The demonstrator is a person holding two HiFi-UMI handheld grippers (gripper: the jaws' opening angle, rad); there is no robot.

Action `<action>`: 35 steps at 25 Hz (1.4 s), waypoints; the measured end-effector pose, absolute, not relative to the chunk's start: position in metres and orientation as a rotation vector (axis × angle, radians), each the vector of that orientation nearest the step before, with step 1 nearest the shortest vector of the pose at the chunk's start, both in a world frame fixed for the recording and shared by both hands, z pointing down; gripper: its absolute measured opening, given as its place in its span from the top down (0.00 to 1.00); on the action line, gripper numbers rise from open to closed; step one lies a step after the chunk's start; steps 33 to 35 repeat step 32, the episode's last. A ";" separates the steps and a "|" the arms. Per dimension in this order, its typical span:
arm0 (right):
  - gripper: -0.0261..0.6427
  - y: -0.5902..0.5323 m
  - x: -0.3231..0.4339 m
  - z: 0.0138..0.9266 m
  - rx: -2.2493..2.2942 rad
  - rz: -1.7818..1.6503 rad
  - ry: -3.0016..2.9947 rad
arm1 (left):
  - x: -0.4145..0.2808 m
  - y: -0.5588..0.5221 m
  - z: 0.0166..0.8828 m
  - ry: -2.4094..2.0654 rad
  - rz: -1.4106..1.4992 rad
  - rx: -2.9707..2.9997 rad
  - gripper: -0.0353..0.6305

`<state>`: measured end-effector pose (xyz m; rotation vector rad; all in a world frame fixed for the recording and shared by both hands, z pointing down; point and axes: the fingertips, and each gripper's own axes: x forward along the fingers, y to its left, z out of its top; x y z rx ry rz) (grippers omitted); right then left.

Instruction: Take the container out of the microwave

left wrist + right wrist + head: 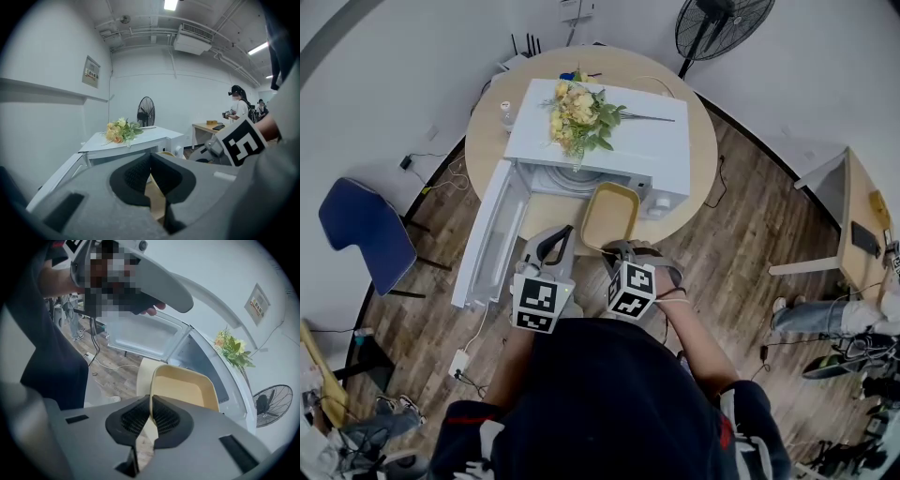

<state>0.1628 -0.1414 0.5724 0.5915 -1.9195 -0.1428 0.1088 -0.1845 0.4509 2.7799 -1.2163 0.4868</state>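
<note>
The pale yellow container hangs just outside the mouth of the white microwave, over the table's near edge. My right gripper is shut on its near rim. In the right gripper view the pads pinch the thin wall of the container at my right gripper. To the left of the container, my left gripper is shut and holds nothing. In the left gripper view its tips meet in front of the microwave.
The microwave door stands swung open to the left. A bunch of artificial flowers lies on the microwave's top. The round wooden table carries it. A fan stands behind, and a blue chair is at the left.
</note>
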 end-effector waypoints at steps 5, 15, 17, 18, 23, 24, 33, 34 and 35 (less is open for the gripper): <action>0.93 -0.140 0.163 0.575 0.575 -0.137 -1.914 | 0.104 -0.187 0.452 -1.233 0.485 2.767 0.93; 0.93 -0.141 0.163 0.575 0.572 -0.137 -1.911 | 0.104 -0.187 0.451 -1.231 0.478 2.767 0.93; 0.93 -0.141 0.162 0.575 0.570 -0.137 -1.908 | 0.103 -0.188 0.450 -1.229 0.477 2.767 0.93; 0.93 -0.141 0.162 0.575 0.569 -0.137 -1.906 | 0.103 -0.188 0.450 -1.228 0.476 2.768 0.93; 0.93 -0.141 0.160 0.577 0.561 -0.136 -1.902 | 0.103 -0.190 0.450 -1.229 0.470 2.770 0.93; 0.93 -0.141 0.160 0.578 0.560 -0.135 -1.903 | 0.103 -0.190 0.450 -1.229 0.470 2.771 0.93; 0.93 -0.145 0.161 0.578 0.561 -0.127 -1.903 | 0.101 -0.192 0.451 -1.231 0.473 2.773 0.93; 0.93 -0.145 0.161 0.578 0.561 -0.127 -1.903 | 0.101 -0.192 0.451 -1.231 0.473 2.773 0.93; 0.93 -0.145 0.161 0.578 0.561 -0.127 -1.903 | 0.101 -0.192 0.451 -1.231 0.473 2.773 0.93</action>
